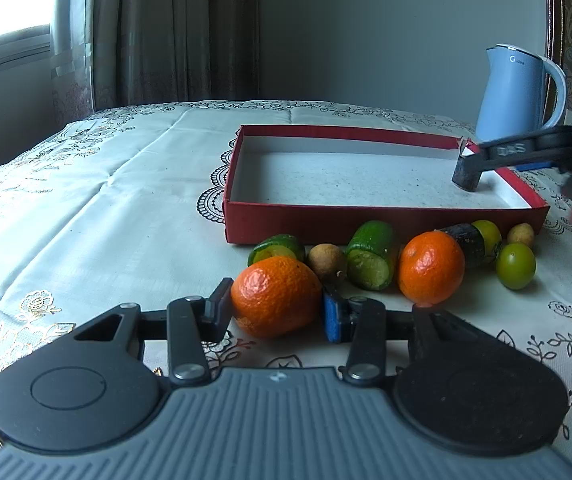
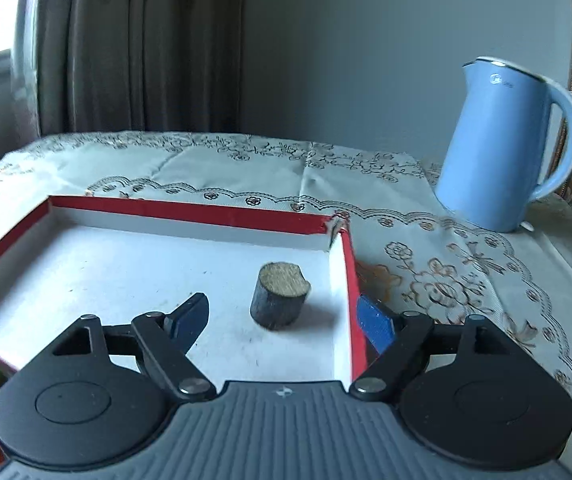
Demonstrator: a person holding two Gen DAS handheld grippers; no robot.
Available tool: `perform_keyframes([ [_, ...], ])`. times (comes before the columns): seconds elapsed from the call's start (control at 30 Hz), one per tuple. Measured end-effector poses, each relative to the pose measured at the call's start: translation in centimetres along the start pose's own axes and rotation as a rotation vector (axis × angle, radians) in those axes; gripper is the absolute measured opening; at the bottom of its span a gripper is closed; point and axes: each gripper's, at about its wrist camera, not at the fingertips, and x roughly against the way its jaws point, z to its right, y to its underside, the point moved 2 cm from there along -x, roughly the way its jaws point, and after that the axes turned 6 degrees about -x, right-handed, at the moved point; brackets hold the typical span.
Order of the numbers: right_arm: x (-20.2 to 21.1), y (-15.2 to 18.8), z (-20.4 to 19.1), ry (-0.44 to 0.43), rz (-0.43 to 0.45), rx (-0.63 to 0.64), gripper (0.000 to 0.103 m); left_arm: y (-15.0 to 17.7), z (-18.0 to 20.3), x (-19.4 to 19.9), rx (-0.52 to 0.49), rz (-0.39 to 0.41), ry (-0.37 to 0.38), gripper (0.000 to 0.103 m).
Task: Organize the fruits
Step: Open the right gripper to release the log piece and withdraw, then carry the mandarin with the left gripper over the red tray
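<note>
Two wrist views of a fruit-sorting task at the placing step. The right gripper stands with its jaws spread wide, one finger inside the red box and the other outside its right wall; nothing is between the pads. A dark cut fruit piece stands upright on the box floor, near the right wall and far corner, apart from both fingers. It is the only item in the box.

The left gripper is closed on an orange, pads pressing its two sides, with the fruit resting on the bench just before the box's near wall. Still on the bench in a row beside that wall lie a second orange, two green cut pieces, a dark cut piece, small brown fruits and small green round fruits.

By judgement, the task is at an early stage. The next move calls for lifting the held orange over the near wall and setting it down clear of the dark piece.

A blue kettle stands beyond the box, empty or not cannot be told.
</note>
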Motion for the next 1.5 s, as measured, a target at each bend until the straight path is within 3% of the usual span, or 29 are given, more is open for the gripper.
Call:
perform_keyframes([
  [0.27, 3.6, 3.0, 3.4, 0.012, -0.001, -0.098, 0.081, 0.0, 0.0, 0.0, 0.0, 0.0, 0.001, 0.041],
  [0.37, 4.8, 4.4, 5.2, 0.017, 0.015, -0.184, 0.09, 0.0, 0.0, 0.0, 0.003, 0.001, 0.002, 0.041],
  [0.5, 6.0, 5.3, 7.4, 0.041, 0.023, -0.259, 0.09, 0.0, -0.3, 0.1, 0.013, 0.002, 0.014, 0.041],
  [0.63, 6.1, 6.2, 8.0, 0.121, -0.006, -0.209, 0.09, 0.1, -1.0, 0.4, 0.042, 0.01, 0.033, 0.041],
  [0.77, 5.3, 7.4, 8.0, 0.123, -0.073, -0.201, 0.09, 0.1, -1.4, 0.7, 0.07, 0.013, 0.036, 0.041],
  [1.07, 5.3, 7.8, 7.4, 0.143, -0.07, -0.175, 0.095, -0.4, -1.2, 1.8, 0.058, 0.049, 0.024, 0.041],
  [1.1, 5.1, 7.8, 7.5, 0.147, -0.073, -0.179, 0.1, -0.6, -1.2, 2.1, 0.055, 0.057, 0.025, 0.041],
  [1.27, 4.9, 7.8, 7.9, 0.144, -0.083, -0.196, 0.102, -2.7, -0.9, 2.6, 0.026, 0.075, 0.032, 0.041],
  [1.5, 4.9, 7.8, 7.8, 0.142, -0.085, -0.196, 0.103, -6.8, 0.4, -0.3, -0.002, 0.074, 0.045, 0.041],
])
